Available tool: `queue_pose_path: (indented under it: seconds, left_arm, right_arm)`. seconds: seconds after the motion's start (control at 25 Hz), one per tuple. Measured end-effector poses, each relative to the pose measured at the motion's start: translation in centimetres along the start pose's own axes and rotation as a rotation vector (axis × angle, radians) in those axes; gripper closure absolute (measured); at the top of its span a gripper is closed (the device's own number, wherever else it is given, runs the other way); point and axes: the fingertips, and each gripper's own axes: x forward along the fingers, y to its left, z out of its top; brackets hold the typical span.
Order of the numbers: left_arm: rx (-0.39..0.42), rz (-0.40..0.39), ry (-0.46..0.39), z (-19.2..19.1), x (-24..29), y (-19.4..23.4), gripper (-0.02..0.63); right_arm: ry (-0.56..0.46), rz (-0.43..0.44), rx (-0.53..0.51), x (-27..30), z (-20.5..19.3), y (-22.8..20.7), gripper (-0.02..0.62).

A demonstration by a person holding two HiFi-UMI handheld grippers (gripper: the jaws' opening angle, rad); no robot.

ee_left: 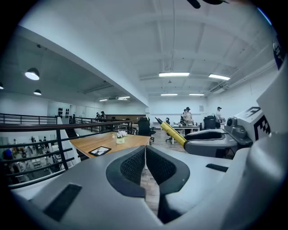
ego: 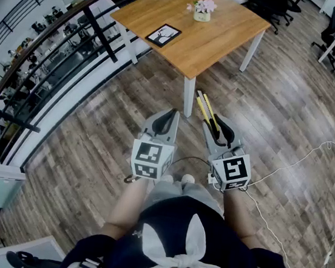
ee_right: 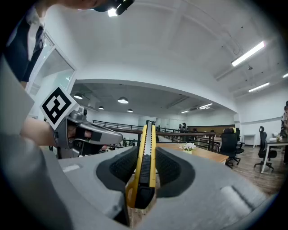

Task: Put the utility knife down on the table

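Knife still in my grip.
My right gripper (ee_right: 146, 157) pinches the slim yellow-and-black utility knife (ego: 206, 111); left gripper (ee_left: 145, 155) sits pressed together; light wooden table (ego: 210, 38) at twelve o'clock.

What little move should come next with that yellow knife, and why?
Probably carry it forward toward the wooden table: the right tool is clamped on the utility knife over the floor, and the table stands some way ahead.

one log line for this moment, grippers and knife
left gripper: jaws shut, empty | right gripper: jaws shut on utility knife | table: ahead, knife not yet down
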Motion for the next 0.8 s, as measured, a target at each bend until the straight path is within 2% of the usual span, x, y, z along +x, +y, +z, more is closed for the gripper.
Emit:
queue_pose_path:
  seconds: [0.24,0.48,0.8]
  left_arm:
    - [0.0,0.007,-0.003,-0.4,0.7,-0.2,0.581]
    - [-0.023,0.011,0.022,-1.5,1.9,-0.3,0.581]
    - [-0.025,0.02,0.048,-2.0,5.1,1.9,0.581]
  right_arm:
    - [-0.03,0.021,-0.012,0.3,0.4,-0.4,0.472]
    - [-0.009,0.025,0.008,1.0,-0.7,-1.9,0.472]
    - [0.007,0.023,0.012,3.7,-1.5,-4.3,0.472]
